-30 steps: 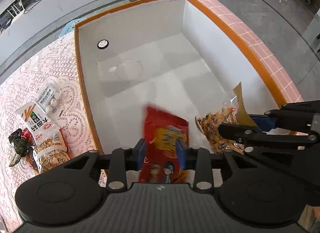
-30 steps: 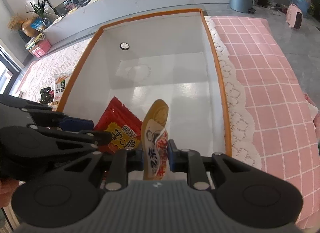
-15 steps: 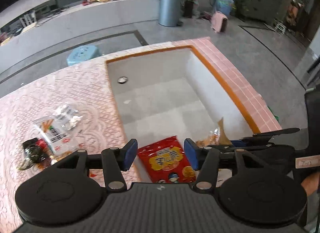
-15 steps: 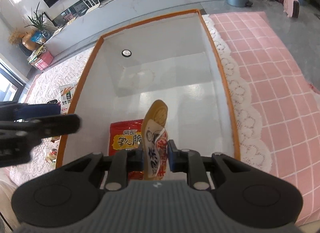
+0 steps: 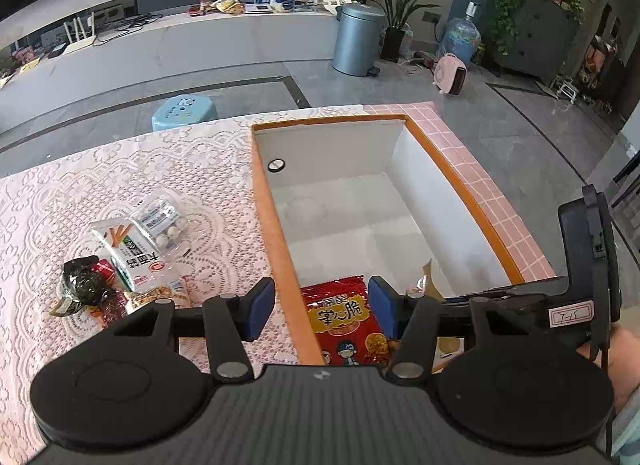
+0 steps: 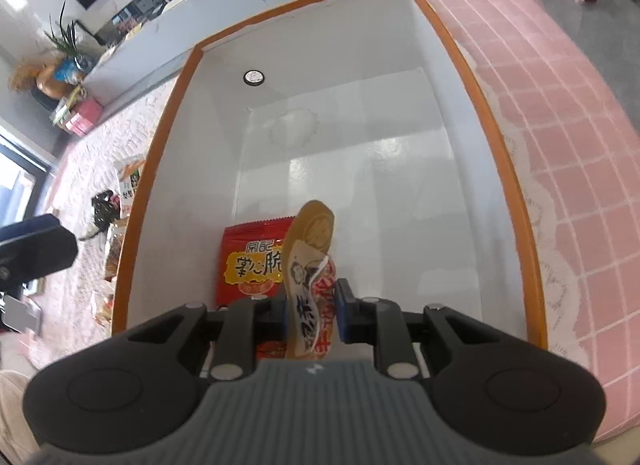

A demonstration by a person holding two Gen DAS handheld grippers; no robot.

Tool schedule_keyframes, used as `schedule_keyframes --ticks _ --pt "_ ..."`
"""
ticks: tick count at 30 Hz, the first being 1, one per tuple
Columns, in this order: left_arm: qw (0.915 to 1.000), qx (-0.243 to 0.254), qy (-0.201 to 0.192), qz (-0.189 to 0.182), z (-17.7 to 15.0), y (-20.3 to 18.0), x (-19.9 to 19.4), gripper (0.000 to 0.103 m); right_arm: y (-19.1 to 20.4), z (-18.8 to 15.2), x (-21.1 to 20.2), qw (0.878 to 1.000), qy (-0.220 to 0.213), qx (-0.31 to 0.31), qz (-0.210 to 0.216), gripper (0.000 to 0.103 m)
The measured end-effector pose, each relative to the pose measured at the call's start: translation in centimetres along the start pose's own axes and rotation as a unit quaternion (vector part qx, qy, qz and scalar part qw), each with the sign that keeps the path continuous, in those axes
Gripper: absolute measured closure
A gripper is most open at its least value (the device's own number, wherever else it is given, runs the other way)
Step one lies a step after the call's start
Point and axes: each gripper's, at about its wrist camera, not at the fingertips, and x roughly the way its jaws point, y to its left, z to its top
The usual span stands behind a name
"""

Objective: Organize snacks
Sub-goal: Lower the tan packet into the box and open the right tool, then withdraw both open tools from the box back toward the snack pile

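Our right gripper point(image 6: 311, 311) pinches the tan pack point(image 6: 310, 285) on edge, long axis pointing forward along the fingers, hanging inside the box point(image 6: 138, 201) at its near end. Our left gripper point(image 5: 322, 307) has its jaws spread, holding nothing, hovering over the box's left rim near the front corner

Red bag point(image 6: 252, 261) lies flat on the box floor at the near end, just left of the tan pack in the right view, touching or nearly so; can't tell which. So the drop spot we'd pick is floor right of the red bag: bare white out to the right wall, and bare all the way to the far wall with the round hole

Pile point(image 5: 132, 261) of loose packs sits on the lace cloth point(image 5: 60, 193) left of the box, well apart from the rim. Left gripper is the nearer one; the pile lies forward and left of its jaws, no obstacle between. The striped pack on top runs roughly diagonal to the box rim, so we'd likely twist the wrist to pinch across its short side

Risk: the tan pack tips onto the red bag on release
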Motion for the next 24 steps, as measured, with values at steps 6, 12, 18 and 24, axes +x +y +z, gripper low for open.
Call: schedule_keyframes --ticks 6,12,18,24 --pt "1.0000 -0.006 -0.001 0.001 -0.4 0.9 -0.3 0.040 0.9 0.5 0.1 0.998 0.014 -0.036 -0.055 0.072" --pt "0.9999 -0.010 -0.012 0.003 -1.0 1.8 -1.0 0.040 1.5 0.6 -0.7 0.991 0.014 -0.077 -0.111 0.068" --pt "0.9993 -0.035 -0.015 -0.001 -1.9 3.7 -1.9 0.040 2.0 0.3 0.0 0.988 0.033 -0.089 -0.122 0.070" --pt "0.9981 -0.054 -0.030 0.000 -2.8 5.8 -3.9 0.040 3.7 0.0 -1.4 0.985 0.009 -0.102 -0.136 0.070"
